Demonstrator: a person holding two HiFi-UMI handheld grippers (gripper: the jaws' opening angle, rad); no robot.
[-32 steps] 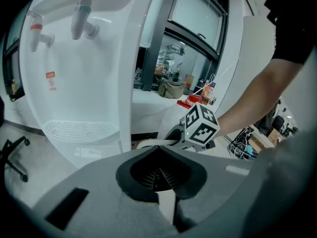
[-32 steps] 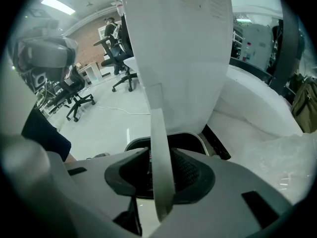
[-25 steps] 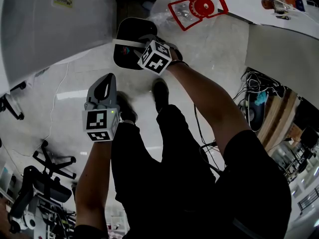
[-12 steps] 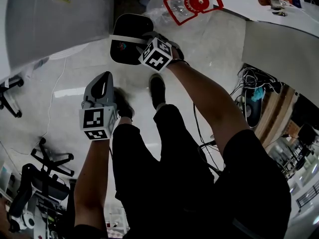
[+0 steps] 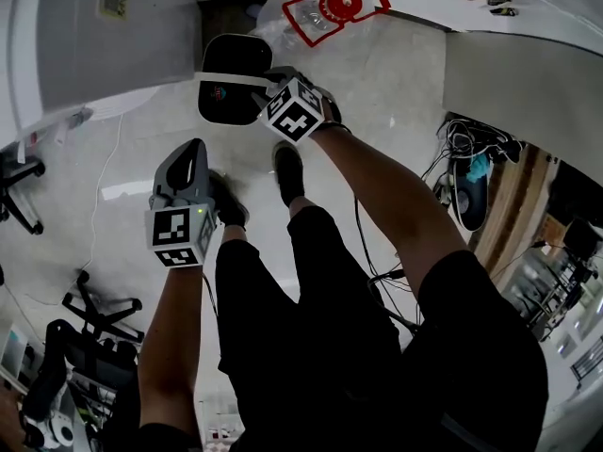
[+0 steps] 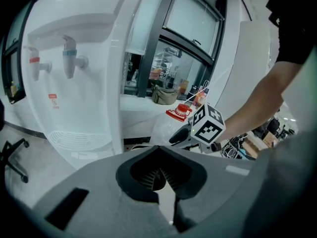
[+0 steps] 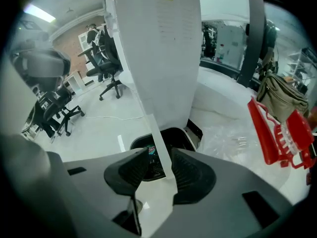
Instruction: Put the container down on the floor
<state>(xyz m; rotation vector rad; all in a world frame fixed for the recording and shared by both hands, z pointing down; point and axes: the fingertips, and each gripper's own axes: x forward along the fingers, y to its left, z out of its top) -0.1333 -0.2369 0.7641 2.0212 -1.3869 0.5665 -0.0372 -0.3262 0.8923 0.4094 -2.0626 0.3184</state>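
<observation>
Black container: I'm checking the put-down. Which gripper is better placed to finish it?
Right. The right gripper is at the black container. Its jaws have just been opening, with the white strip between them. The left gripper is shut, away from it.

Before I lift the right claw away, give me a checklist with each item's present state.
1. Container resting on the floor: ok, it sits by the water dispenser.
2. Right claw open: ok, its jaws have just been opening.
3. White handle strip clear of the right claw: not ok, it stands between the parted pads.
4. Left claw free: ok, shut with nothing in it, held away from the container.
5. Nearer shoe clear of the container: ok, bare floor between them.
6. Container steady once the handle strip is free: cannot tell.
</observation>
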